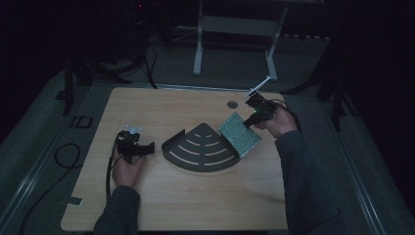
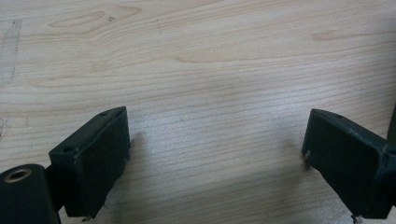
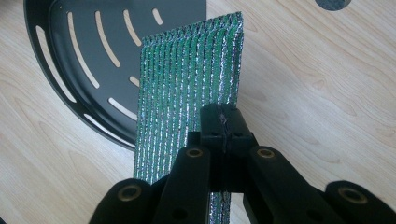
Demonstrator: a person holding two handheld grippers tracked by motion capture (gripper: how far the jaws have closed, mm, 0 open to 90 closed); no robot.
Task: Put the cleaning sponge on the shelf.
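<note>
Right claw pinches the green pad at its edge

Right claw (image 3: 223,122) is clenched on the near edge of the ribbed green pad (image 3: 189,84), its two jaws pressed together with the sheet between them. In the high view the pad (image 1: 239,133) hangs tilted, its lower part over the right side of the black fan-shaped tray (image 1: 201,148), which lies on the wooden surface (image 1: 195,200). The pad looks thin, light and glittery, with raised ribs that should give the jaws some bite; it seems flexible enough to sag or swing if held by one corner, so a grip at mid-edge, as now, likely steadies it best. The slotted tray looks rigid, with a low rim. Left claw (image 1: 142,148) sits released, jaws wide apart above bare wood, well apart from the pad, just left of the tray
</note>
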